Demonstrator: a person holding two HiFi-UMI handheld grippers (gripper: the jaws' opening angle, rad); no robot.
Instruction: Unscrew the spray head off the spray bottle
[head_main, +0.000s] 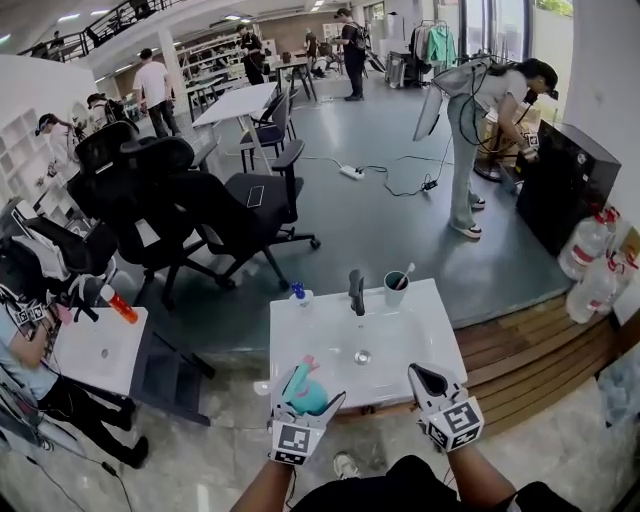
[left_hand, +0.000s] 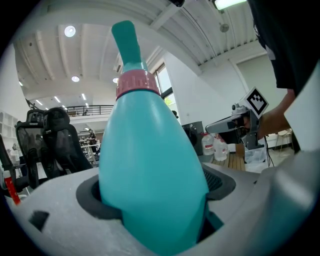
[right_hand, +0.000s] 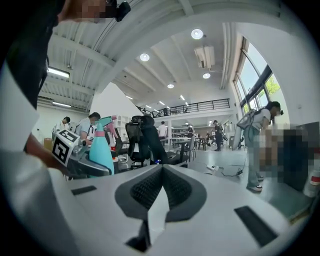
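No legible text, brand, number or sign in any view.
- Left claw (head_main: 303, 385), marker cube (head_main: 292, 440): black-and-white square code pattern only, no letters or digits.
- Right claw (head_main: 428, 378), marker cube (head_main: 455, 422): same kind of pattern, nothing readable.
- Jugs (head_main: 583, 248) at right edge of head view: red labels, print too small to read.

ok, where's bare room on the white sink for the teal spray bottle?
Bare: white sink basin around the metal drain, and its right side ahead of the right gripper. Crowded: back rim, blue-capped bottle, grey faucet, dark cup.
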